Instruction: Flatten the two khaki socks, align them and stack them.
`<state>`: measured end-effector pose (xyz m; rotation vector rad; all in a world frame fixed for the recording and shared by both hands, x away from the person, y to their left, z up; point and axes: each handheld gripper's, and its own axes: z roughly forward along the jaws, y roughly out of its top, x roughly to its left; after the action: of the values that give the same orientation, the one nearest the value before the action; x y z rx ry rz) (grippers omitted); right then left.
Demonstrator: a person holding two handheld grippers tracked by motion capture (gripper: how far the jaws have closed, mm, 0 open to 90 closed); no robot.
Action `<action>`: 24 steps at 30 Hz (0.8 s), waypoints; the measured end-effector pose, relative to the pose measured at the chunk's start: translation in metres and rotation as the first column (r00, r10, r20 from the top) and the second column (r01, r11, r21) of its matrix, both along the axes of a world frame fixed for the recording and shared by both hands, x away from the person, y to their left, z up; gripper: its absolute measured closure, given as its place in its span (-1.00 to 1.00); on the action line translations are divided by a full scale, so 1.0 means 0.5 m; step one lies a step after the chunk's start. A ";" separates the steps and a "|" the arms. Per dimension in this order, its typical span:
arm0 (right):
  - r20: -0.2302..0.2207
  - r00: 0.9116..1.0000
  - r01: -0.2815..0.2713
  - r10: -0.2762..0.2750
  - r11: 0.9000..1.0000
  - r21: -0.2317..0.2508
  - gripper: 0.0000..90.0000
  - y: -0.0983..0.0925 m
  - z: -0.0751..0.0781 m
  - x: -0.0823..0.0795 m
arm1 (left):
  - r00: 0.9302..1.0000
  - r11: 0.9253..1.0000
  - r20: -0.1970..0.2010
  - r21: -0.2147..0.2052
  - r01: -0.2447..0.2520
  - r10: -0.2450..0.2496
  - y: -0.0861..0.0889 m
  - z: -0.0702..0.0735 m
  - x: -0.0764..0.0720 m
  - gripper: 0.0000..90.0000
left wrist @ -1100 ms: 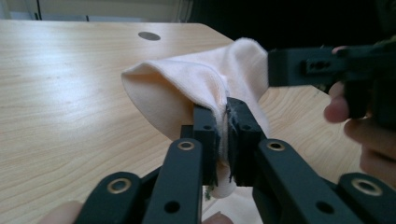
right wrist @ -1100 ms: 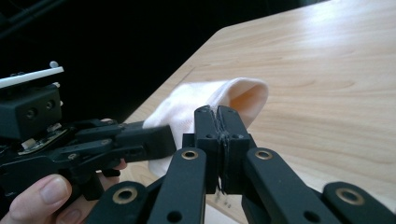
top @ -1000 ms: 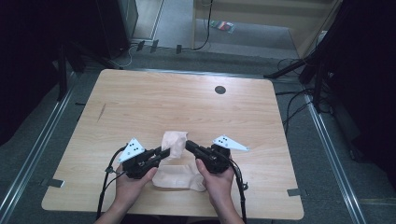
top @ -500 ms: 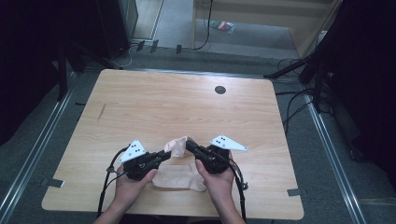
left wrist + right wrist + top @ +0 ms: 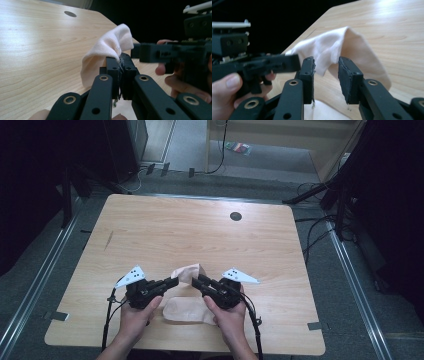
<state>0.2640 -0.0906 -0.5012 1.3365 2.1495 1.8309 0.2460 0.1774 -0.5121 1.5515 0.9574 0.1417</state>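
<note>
A pale pink sock point(image 5: 186, 311) lies near the table's front edge, and one end point(image 5: 189, 271) of it is folded up off the wood. My left gripper point(image 5: 173, 281) is shut on that raised end; in the left gripper view the sock point(image 5: 107, 47) is pinched between the closed jaws of the left gripper point(image 5: 121, 65). My right gripper point(image 5: 196, 281) faces it from the right. Its jaws have just been opening. In the right gripper view the right gripper point(image 5: 325, 66) stands apart, with a corner of the sock point(image 5: 352, 47) hanging in the gap, untouched by the pads.
The wooden table point(image 5: 200, 235) has a round dark cable hole point(image 5: 235, 216) at the back right. A person's hands hold both grippers at the front edge, and cables trail off it. Dark stands and floor cables surround the table.
The raised fold of the sock looks smaller and lower than a second ago. Both hands have stayed nearly in place at the front of the table.
</note>
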 end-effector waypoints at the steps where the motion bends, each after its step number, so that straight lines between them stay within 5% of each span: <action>1: 0.007 1.000 -0.009 0.009 1.000 -0.005 0.46 0.004 -0.004 0.001 | 1.000 1.000 0.001 -0.009 0.006 -0.006 0.002 0.001 0.000 0.97; 8: -0.036 0.998 -0.050 0.050 0.999 0.017 0.29 0.008 -0.028 0.014 | 0.999 0.997 0.005 -0.068 0.038 -0.038 0.008 0.004 -0.001 0.98; 17: -0.026 0.997 -0.067 0.071 0.990 0.124 0.18 -0.002 -0.034 0.028 | 0.995 0.992 0.032 -0.075 0.098 -0.096 -0.001 0.003 -0.005 0.98; 22: 0.014 0.995 -0.098 0.097 0.979 0.178 0.93 -0.011 -0.027 0.023 | 0.994 0.993 0.031 -0.052 0.106 -0.105 -0.003 -0.001 -0.006 0.97; 24: 0.034 0.994 -0.106 0.102 0.978 0.181 0.95 -0.015 -0.021 0.020 | 0.994 0.995 0.048 -0.005 0.103 -0.102 -0.005 -0.002 -0.008 0.95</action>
<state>0.2739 -0.0979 -0.5116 1.2458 2.1226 2.1177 0.2420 0.1750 -0.5129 1.5800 0.8379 0.1018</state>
